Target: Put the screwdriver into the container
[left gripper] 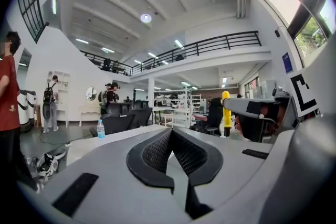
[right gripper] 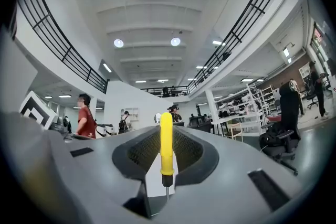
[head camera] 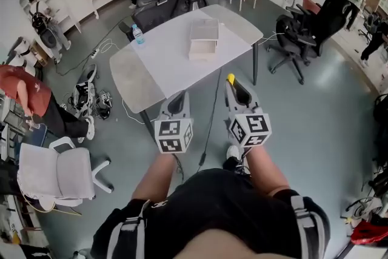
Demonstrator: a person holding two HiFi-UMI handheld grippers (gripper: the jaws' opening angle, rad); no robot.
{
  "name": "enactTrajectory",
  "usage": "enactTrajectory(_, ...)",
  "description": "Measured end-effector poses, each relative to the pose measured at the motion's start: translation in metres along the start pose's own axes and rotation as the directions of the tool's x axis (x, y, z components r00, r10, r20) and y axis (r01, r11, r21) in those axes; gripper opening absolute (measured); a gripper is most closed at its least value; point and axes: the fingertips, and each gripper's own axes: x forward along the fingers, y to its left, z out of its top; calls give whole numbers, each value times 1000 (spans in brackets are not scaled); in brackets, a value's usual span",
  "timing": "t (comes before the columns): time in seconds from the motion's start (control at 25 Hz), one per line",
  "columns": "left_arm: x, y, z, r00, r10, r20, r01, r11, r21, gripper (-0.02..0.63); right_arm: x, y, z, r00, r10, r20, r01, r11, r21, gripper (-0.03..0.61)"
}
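A yellow-handled screwdriver (right gripper: 166, 152) stands upright between the jaws of my right gripper (right gripper: 167, 132), which is shut on it; its thin metal shaft points back toward the camera. In the head view only the yellow handle tip (head camera: 231, 78) sticks out past the right gripper (head camera: 237, 90). My left gripper (head camera: 177, 101) hangs beside it, its jaws (left gripper: 170, 134) meeting at the tips with nothing between them. The left gripper view also catches the screwdriver (left gripper: 226, 110) and the right gripper (left gripper: 262, 113). The container, a pale box (head camera: 204, 38), sits on the white table (head camera: 163, 57), well ahead of both grippers.
A water bottle (head camera: 138, 34) stands at the table's far left corner. Black office chairs (head camera: 303, 33) stand right of and behind the table, a white chair (head camera: 57, 170) at my left. Cables and bags lie on the floor (head camera: 91, 97). People stand at the room's left.
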Motion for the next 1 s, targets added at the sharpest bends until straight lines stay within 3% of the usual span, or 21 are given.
enactTrajectory(0.48, 145, 7, 28, 999, 30, -26, -30, 1000, -2, 3, 116, -102, 0, 998, 51, -35, -51, 999, 2, 67)
enactTrajectory(1.0, 290, -16, 47, 996, 59, -70, -59, 998, -6, 3, 207, -215, -6, 991, 112, -71, -111, 994, 23, 67)
